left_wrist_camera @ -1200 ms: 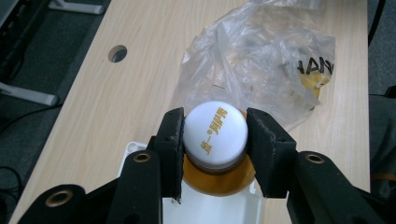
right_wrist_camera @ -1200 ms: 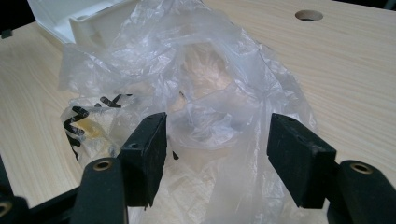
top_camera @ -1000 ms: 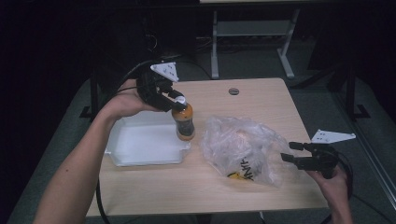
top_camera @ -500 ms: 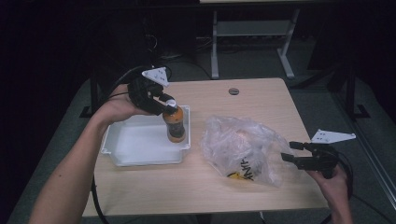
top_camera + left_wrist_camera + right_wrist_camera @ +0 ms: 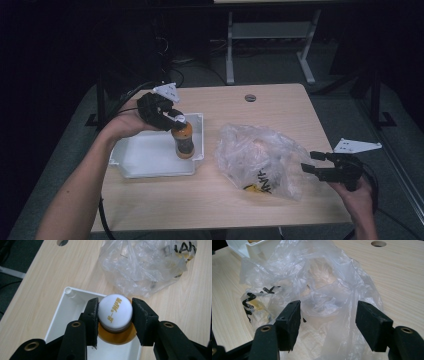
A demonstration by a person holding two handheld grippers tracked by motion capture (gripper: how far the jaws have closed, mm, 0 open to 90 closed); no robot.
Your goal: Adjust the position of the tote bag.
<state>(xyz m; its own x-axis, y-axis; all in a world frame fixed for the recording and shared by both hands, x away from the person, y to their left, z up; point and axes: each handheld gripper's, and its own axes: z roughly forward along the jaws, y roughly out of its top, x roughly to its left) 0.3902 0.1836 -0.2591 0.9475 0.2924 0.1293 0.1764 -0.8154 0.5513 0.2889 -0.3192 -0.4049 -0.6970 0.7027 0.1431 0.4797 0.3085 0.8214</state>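
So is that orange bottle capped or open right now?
Capped. The bottle wears its white cap, gripped by the left gripper over the white tray.

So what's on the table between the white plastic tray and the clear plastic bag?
Nothing: in the high view a bare strip of wooden table separates the white plastic tray from the clear plastic bag.

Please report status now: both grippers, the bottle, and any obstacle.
Left gripper shut on white-capped amber bottle, over white plastic tray. Right gripper open at clear plastic bag. No obstacle.
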